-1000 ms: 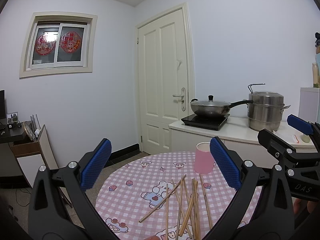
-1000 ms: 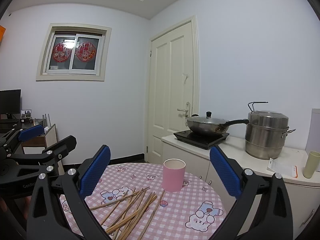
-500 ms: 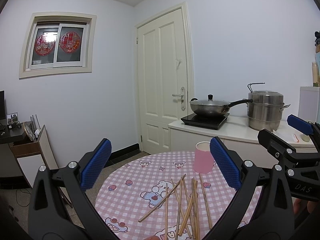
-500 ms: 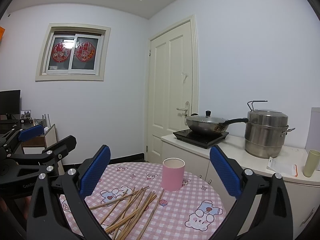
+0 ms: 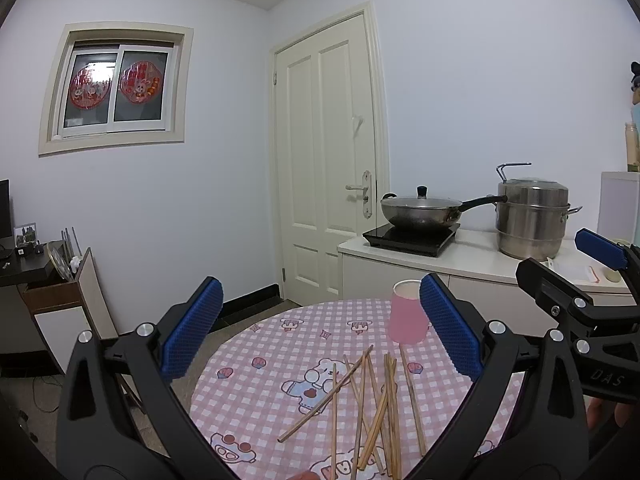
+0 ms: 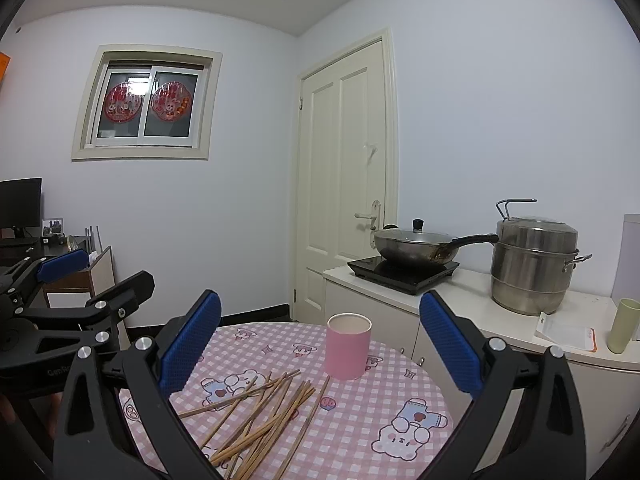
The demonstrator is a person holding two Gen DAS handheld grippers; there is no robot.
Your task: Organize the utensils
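Wooden thin chopsticks [image 6: 260,420] lie crossed in a messy pile on the round pink checked table [image 6: 360,420], near the tall pink cup [image 6: 347,346]. Both the left gripper [image 5: 320,328] and right gripper [image 6: 320,336] are wide apart, holding nothing. Grabbing one stick may flick others off, or tip the cup

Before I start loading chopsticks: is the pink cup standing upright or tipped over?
Upright. The pink cup stands on its base on the checked tablecloth, open rim facing up, just beyond the scattered chopsticks.

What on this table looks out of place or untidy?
The wooden chopsticks lie loose on the checked tablecloth, crossing each other at mixed angles, instead of standing in the pink cup, which stands upright beside them. Nothing looks spilled or damaged.
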